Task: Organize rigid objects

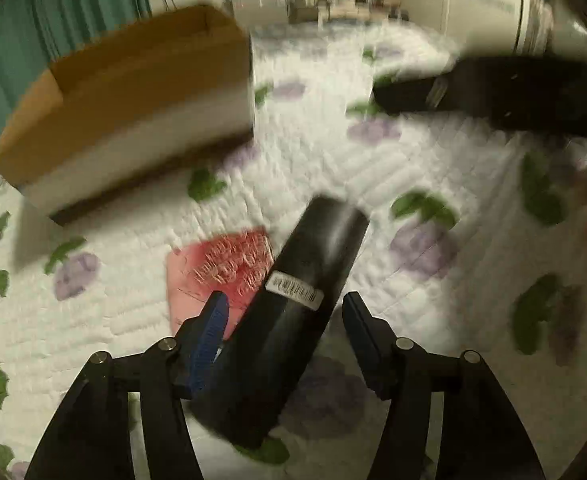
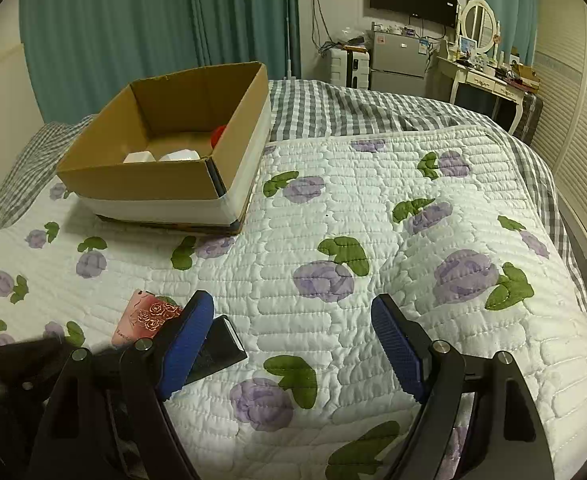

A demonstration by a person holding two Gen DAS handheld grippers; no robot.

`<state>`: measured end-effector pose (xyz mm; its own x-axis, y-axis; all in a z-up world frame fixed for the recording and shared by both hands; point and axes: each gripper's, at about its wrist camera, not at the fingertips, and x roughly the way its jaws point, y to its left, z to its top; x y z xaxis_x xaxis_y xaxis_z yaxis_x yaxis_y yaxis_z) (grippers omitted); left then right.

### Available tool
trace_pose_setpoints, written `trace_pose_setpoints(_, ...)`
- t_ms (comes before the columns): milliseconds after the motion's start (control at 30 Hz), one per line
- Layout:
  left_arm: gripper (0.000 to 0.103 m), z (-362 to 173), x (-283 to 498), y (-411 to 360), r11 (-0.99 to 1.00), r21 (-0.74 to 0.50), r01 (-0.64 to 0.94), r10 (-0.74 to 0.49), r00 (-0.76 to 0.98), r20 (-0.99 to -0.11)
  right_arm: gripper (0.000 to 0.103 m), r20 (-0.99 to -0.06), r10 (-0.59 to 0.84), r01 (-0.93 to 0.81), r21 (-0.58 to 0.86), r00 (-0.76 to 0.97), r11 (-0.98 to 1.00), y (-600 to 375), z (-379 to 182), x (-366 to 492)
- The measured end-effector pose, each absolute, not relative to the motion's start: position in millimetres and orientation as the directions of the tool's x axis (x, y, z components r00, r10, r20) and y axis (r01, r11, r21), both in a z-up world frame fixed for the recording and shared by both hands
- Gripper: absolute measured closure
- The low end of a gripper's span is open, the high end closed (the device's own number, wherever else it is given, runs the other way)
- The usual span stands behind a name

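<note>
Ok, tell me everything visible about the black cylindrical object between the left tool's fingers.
The black cylindrical object looks like smooth, slightly glossy plastic, with a white barcode sticker across its side. It lies tilted, far end pointing up and to the right, on the white quilted floral bedspread, partly over a pink rose-patterned card. The left tool straddles it, jaws open; contact with the blue pads is unclear through the motion blur.

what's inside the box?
Inside the box: two white items and something red at the far side. The near wall hides the rest of the floor.

Black oblong case (image 1: 289, 320) with barcode sticker, tilted over pink rose-patterned card (image 1: 221, 276), open cardboard box (image 2: 173, 148) nearby
</note>
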<state>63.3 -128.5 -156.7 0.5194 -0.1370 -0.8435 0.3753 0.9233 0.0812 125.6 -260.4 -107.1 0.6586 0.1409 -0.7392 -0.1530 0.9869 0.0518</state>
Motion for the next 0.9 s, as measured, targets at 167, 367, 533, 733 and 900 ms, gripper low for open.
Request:
trace_pose_setpoints(167,0.051,-161,71,-137,0.911,0.102,0.398,-0.142,0.539,-0.830,0.022,-0.739,0.157,-0.133,0.091,0.655,0.987,-268,-107,128)
trace_pose_setpoints(367,0.062,-145,64,-96,0.962,-0.042,0.268,-0.183,0.529,-0.829,0.022,-0.734,0.184,-0.121,0.139,0.654,0.983,-276,-106,128)
trace_pose_setpoints(533,0.066,-118,62,-44,0.984,-0.113,0.135,-0.171,0.591,-0.788,0.022,-0.732,0.179,-0.138,0.116,0.657,0.984,-269,-106,126)
trace_pose_setpoints(733,0.073,-109,67,-8,0.997,-0.073,0.005,-0.060,0.629,-0.775,0.022,-0.732,0.224,-0.247,0.079,0.643,0.966,-240,-108,120)
trace_pose_setpoints(900,0.075,-132,78,-10,0.999,-0.037,0.001,-0.031,0.566,-0.824,0.022,-0.775,0.263,-0.359,0.051,0.574,0.932,-196,-127,119)
